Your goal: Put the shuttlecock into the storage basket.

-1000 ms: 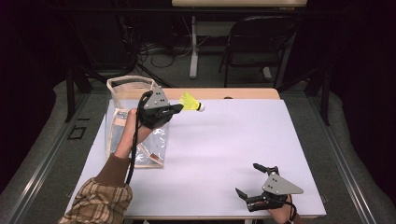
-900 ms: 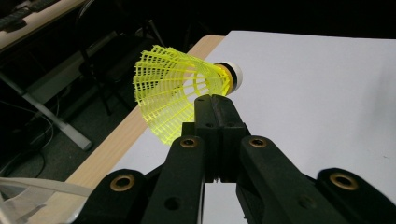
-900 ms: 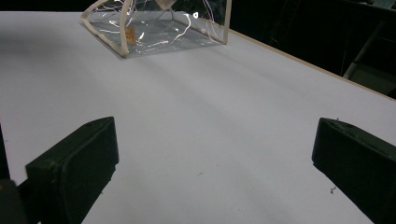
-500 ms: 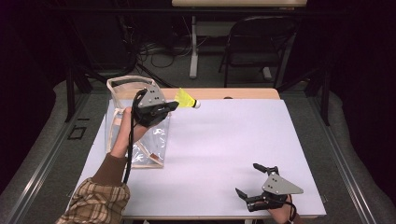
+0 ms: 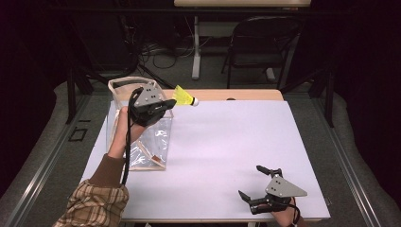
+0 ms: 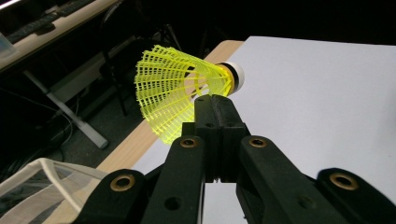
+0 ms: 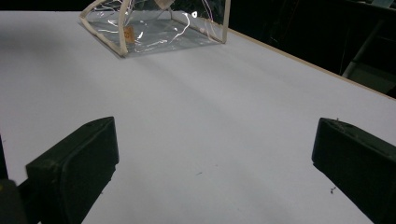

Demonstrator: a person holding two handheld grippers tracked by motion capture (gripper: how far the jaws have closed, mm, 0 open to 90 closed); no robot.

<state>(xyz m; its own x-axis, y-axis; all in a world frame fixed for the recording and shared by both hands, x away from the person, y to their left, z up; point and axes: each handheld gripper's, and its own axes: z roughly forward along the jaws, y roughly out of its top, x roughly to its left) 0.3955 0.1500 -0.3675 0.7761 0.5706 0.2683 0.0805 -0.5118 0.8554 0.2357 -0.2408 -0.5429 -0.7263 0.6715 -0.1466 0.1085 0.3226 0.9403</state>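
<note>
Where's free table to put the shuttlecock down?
The white table top is bare from the clear bag across to its right edge, and down to the right gripper at the near right corner. The left strip is crowded: bag, plus left gripper holding the yellow shuttlecock.

A lab or recording workroom. Beyond the white-topped table (image 5: 227,142) stand a folding chair (image 5: 265,45) and a second desk (image 5: 241,3) on a white leg; loose cables (image 5: 156,49) lie on the grey carpet behind the table.
</note>
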